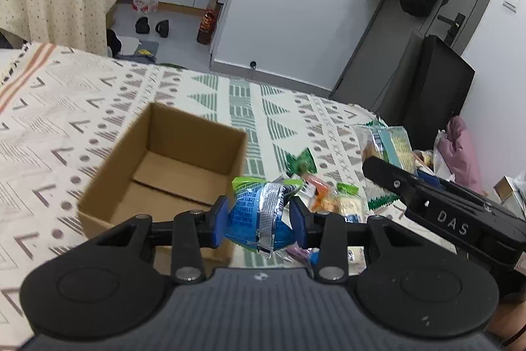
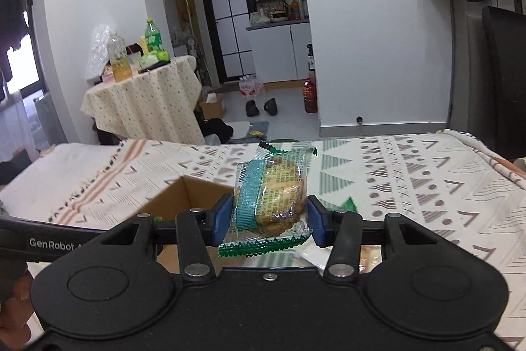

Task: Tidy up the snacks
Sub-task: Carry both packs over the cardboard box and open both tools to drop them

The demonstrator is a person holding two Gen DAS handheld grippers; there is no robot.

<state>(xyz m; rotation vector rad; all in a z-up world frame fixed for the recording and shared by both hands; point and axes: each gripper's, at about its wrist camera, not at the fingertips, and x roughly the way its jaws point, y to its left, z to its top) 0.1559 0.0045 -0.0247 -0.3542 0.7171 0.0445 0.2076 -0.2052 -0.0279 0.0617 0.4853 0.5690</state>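
Here the blue-and-green snack packet [image 1: 259,213] sits pinched between the blue pads of the left gripper [image 1: 259,219], lifted just beside the near right corner of the open cardboard box [image 1: 157,166], which stands on the patterned cloth [image 1: 98,94]. The right gripper [image 2: 270,216] is clamped on a clear green-edged biscuit packet [image 2: 273,196], held above the cloth just right of the box's corner [image 2: 184,193]. More loose snacks [image 1: 328,196] lie in a small heap on the cloth right of the box, near the left gripper's packet.
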